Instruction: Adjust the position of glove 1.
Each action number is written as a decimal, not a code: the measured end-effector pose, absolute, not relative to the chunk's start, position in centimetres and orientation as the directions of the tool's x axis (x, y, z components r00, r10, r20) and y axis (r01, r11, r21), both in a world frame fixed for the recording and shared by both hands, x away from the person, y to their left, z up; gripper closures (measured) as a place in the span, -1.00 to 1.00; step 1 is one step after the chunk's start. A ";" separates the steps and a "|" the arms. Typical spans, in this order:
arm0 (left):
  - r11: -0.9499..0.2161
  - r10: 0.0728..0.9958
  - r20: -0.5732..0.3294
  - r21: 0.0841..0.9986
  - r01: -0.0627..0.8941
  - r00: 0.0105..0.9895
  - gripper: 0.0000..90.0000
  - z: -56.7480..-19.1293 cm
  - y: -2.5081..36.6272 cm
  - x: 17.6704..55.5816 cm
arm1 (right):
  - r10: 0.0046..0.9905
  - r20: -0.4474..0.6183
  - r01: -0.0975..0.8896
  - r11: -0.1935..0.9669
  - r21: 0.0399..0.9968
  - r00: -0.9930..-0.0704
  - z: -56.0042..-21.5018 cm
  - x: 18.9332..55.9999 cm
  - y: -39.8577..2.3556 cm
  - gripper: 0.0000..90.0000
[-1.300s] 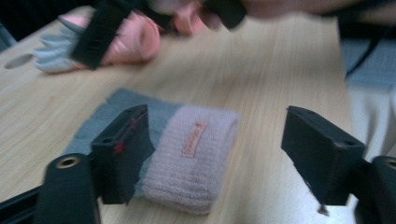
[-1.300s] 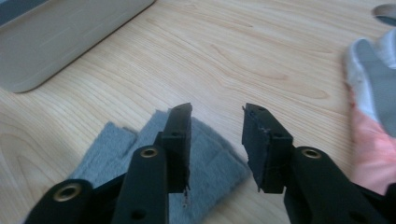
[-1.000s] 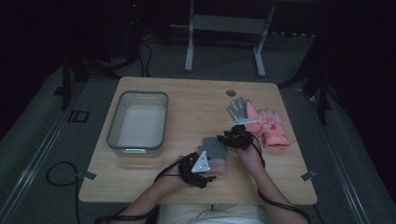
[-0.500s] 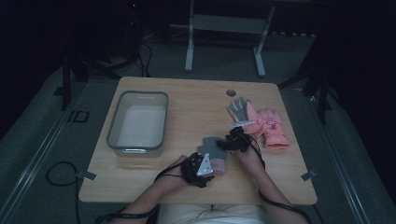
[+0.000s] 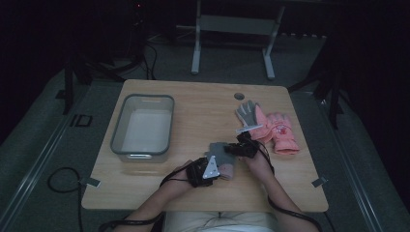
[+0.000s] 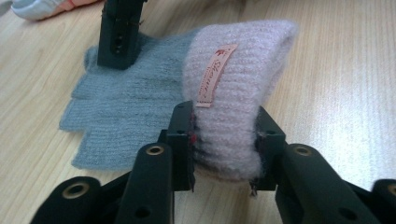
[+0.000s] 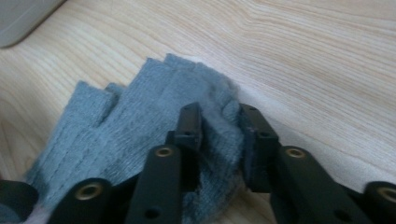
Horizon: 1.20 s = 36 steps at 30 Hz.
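Both my jaws just closed on the grey glove point(image 5: 220, 153) at lower centre of the desk point(image 5: 203, 104): left gripper point(image 6: 225, 140) pinching its pink cuff point(image 6: 233, 93), right gripper point(image 7: 219, 135) bunching the grey knit.

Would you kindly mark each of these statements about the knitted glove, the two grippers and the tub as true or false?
1. The left gripper has its jaws closed on the pink cuff of the grey glove. True; they have just been closing.
2. The right gripper grips the pink cuff too. False: its jaws, which have just been closing, pinch a fold of the grey knit near the finger end.
3. The glove lies inside the grey tub. False: it lies on the wooden table, apart from the tub.
4. More gloves lie on the table beyond the right gripper. True.
5. The cuff carries a small sewn label. True.
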<state>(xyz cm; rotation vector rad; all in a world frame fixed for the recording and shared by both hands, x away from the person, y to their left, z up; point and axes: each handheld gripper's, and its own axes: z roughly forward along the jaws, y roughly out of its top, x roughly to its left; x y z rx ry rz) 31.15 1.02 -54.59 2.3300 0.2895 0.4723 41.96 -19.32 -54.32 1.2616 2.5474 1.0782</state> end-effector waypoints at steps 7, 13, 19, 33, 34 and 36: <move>-0.718 0.337 0.236 0.691 0.087 0.911 0.55 -53.5 1.3 31.3 | 0.726 0.210 0.647 0.396 0.652 -0.655 -53.1 41.7 -19.2 0.70; -0.727 0.333 0.260 0.683 0.071 0.907 0.55 -51.6 1.9 31.4 | 0.711 0.191 0.613 0.400 0.681 -0.677 -51.1 41.5 -18.6 0.71; -0.751 0.326 0.298 0.658 0.055 0.897 0.55 -49.9 3.0 31.4 | 0.682 0.194 0.575 0.389 0.719 -0.705 -48.7 41.3 -17.6 0.72; -0.784 0.363 0.351 0.616 0.079 0.863 0.56 -46.7 6.7 32.0 | 0.626 0.159 0.489 0.399 0.775 -0.763 -44.7 41.3 -13.4 0.72; -0.783 0.370 0.354 0.617 0.083 0.859 0.56 -46.4 7.0 32.1 | 0.622 0.155 0.481 0.399 0.780 -0.767 -44.3 41.4 -13.0 0.72; -0.786 0.377 0.362 0.612 0.088 0.852 0.56 -45.7 7.8 32.3 | 0.615 0.146 0.466 0.400 0.789 -0.775 -43.6 41.5 -12.2 0.72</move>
